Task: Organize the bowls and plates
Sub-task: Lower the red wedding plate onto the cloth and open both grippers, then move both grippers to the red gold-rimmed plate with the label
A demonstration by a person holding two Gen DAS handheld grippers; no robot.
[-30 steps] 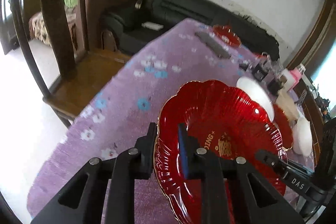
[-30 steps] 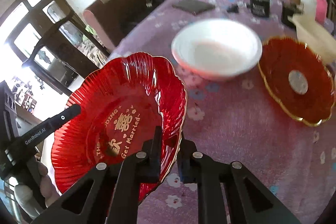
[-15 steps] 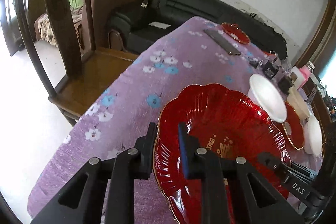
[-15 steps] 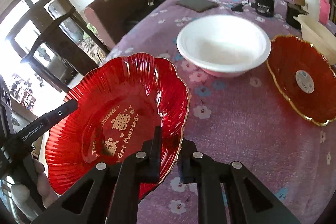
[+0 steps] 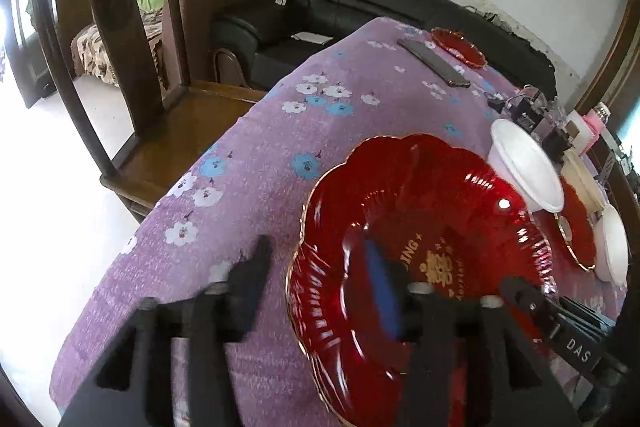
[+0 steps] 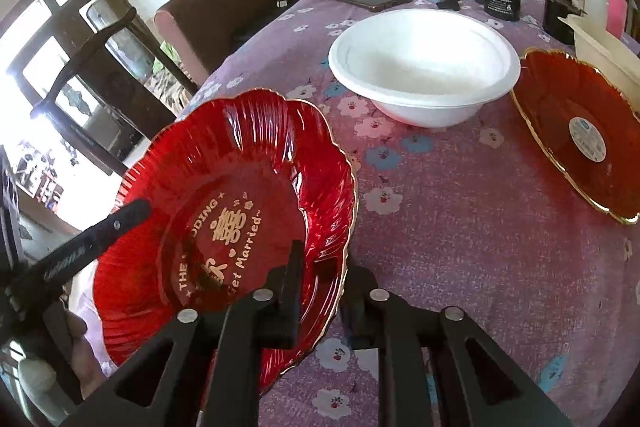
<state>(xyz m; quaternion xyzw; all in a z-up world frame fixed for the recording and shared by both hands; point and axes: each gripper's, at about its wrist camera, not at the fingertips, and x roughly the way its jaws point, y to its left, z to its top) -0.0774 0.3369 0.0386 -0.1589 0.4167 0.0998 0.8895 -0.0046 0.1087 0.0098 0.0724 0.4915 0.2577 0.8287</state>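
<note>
Currently the red scalloped plate [image 6: 224,195] is gripped at its near rim by the right gripper [image 6: 320,283], whose jaws are clenched on either side of the gilt edge. The left gripper [image 5: 316,283] is seen with its jaws released and spread wide, the plate's opposite rim lying between them untouched. The plate is held tilted at the near end of the bench [image 6: 460,227], whether clear of the cloth cannot be told. A hand-over to the right side is judged to be in hand. Next, the plate would need carrying toward the second red plate [image 6: 580,131], past the white bowl [image 6: 424,67], and lowering flat onto it.
</note>
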